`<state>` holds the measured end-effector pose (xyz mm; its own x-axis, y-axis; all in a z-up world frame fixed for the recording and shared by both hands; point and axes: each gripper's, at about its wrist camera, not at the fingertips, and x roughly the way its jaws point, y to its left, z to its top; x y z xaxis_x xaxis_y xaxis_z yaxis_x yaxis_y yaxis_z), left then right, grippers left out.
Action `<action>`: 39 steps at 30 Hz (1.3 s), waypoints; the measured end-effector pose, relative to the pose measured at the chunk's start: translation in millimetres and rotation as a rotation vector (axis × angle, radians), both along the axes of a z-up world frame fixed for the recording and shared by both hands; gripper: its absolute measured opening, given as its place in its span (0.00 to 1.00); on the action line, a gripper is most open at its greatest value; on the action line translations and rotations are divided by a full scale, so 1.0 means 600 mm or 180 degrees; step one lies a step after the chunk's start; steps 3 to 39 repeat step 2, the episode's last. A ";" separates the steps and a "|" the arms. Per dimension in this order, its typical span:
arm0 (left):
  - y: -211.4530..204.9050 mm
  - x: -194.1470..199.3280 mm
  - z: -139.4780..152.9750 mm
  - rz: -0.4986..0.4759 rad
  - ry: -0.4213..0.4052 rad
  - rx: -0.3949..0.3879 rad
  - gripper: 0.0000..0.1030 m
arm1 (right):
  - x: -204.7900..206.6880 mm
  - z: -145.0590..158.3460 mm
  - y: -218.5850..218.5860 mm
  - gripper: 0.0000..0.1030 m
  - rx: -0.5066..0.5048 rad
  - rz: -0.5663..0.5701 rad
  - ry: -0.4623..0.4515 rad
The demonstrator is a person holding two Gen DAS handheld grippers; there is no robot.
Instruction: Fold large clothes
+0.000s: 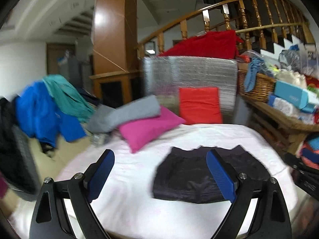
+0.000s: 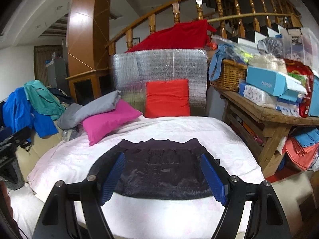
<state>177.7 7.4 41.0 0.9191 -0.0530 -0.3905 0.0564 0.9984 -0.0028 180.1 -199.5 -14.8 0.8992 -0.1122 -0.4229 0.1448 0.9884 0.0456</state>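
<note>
A dark folded garment (image 2: 161, 171) lies flat on the white bed sheet (image 2: 179, 127); it also shows in the left wrist view (image 1: 191, 177), to the right of centre. My left gripper (image 1: 160, 155) is open and empty, held above the sheet just left of the garment. My right gripper (image 2: 162, 157) is open and empty, held above the garment with a blue finger near each side edge. A pile of blue and teal clothes (image 1: 49, 107) lies at the left, also in the right wrist view (image 2: 31, 107).
A pink pillow (image 2: 107, 121) with grey cloth (image 2: 89, 109) on it and a red cushion (image 2: 167, 98) sit at the bed's head against a silver panel (image 2: 159, 63). A cluttered wooden table (image 2: 265, 115) with a wicker basket (image 2: 229, 77) stands to the right.
</note>
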 end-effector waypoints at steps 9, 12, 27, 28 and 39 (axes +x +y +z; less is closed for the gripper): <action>0.018 0.059 -0.014 -0.0064 0.0146 -0.0119 0.91 | 0.050 -0.014 -0.044 0.79 0.0010 -0.0077 0.0059; 0.018 0.059 -0.014 -0.0064 0.0146 -0.0119 0.91 | 0.050 -0.014 -0.044 0.79 0.0010 -0.0077 0.0059; 0.018 0.059 -0.014 -0.0064 0.0146 -0.0119 0.91 | 0.050 -0.014 -0.044 0.79 0.0010 -0.0077 0.0059; 0.018 0.059 -0.014 -0.0064 0.0146 -0.0119 0.91 | 0.050 -0.014 -0.044 0.79 0.0010 -0.0077 0.0059; 0.018 0.059 -0.014 -0.0064 0.0146 -0.0119 0.91 | 0.050 -0.014 -0.044 0.79 0.0010 -0.0077 0.0059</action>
